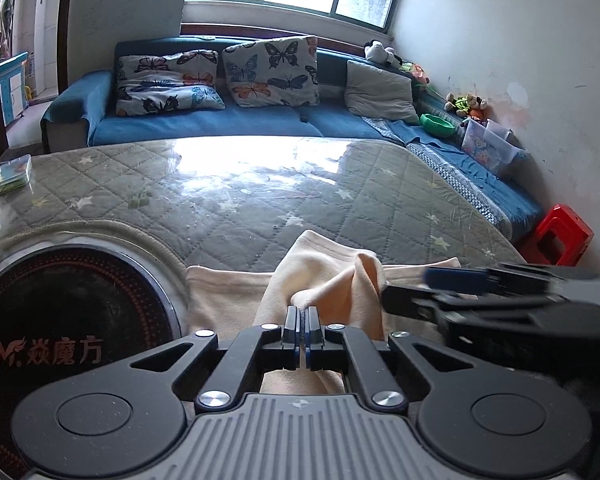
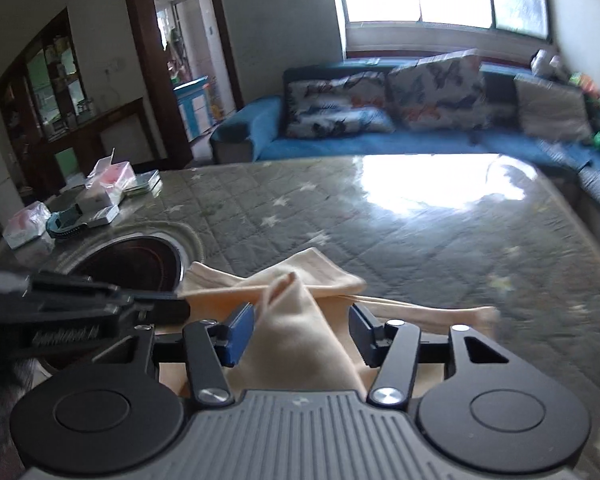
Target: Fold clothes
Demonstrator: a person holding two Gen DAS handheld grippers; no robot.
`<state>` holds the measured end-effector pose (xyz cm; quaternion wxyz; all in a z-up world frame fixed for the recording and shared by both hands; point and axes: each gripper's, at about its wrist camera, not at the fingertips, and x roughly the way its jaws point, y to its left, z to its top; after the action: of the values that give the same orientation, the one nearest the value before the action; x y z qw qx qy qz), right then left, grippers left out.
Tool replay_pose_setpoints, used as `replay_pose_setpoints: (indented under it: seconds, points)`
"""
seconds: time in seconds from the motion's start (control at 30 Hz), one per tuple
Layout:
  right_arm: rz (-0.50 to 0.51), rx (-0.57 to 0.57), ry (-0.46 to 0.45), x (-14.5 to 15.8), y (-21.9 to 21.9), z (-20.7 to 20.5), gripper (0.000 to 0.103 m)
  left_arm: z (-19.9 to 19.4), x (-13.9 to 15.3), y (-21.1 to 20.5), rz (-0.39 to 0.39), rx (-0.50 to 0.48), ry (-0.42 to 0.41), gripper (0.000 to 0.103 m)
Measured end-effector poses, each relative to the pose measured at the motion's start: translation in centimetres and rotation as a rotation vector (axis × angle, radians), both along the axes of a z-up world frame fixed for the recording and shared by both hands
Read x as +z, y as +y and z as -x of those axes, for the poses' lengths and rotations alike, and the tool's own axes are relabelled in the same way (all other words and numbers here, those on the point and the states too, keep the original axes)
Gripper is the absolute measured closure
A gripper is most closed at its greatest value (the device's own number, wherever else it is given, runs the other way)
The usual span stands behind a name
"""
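Quilted table, burner set in. Cream garment beside burner: soft, light, limp. Left gripper pinches raised fold; right gripper spread wide, straddling it. Hold by hems.

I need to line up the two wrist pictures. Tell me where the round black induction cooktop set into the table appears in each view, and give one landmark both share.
Left wrist: the cooktop fills the lower left, left of the cream garment.
Right wrist: it sits left of centre, partly hidden behind the left gripper.
Shared landmark: the butterfly cushion on the blue sofa.
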<state>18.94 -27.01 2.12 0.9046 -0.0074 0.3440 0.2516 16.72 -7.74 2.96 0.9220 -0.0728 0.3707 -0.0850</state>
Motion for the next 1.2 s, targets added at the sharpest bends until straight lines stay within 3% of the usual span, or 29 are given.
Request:
replay_pose_setpoints:
  seconds: [0.1, 0.27, 0.37, 0.47, 0.53, 0.77, 1.03, 1.2]
  points:
    - [-0.017, 0.018, 0.040, -0.9, 0.5, -1.4, 0.058, -0.3, -0.2, -0.2, 0.000, -0.012, 0.013, 0.100]
    - [-0.034, 0.040, 0.083, -2.1, 1.1, -3.0, 0.093, -0.8, -0.1, -1.0, -0.005, -0.042, 0.021, 0.096]
    - [-0.032, 0.028, 0.050, -1.6, 0.4, -2.0, 0.097, -1.0, 0.0, -2.2, -0.028, -0.078, 0.016, 0.087]
    - [-0.035, 0.000, 0.006, -0.7, -0.7, -0.7, 0.098, -1.3, -0.5, -3.3, -0.075, -0.100, 0.012, 0.088]
    - [-0.035, -0.027, -0.034, 0.3, -1.7, 0.4, 0.098, -1.3, -0.8, -3.5, -0.100, -0.093, 0.009, 0.097]
    - [-0.038, -0.146, -0.136, 2.8, -6.4, 4.7, 0.098, 1.6, 0.6, -0.6, -0.102, -0.002, -0.048, 0.101]
    - [-0.078, -0.355, -0.197, 3.6, -13.2, 11.1, 0.098, 8.9, 3.5, 4.8, -0.054, 0.142, -0.118, 0.101]
    - [-0.090, -0.476, -0.183, 2.8, -16.8, 14.2, 0.098, 14.6, 3.9, 9.0, 0.001, 0.235, -0.108, 0.101]
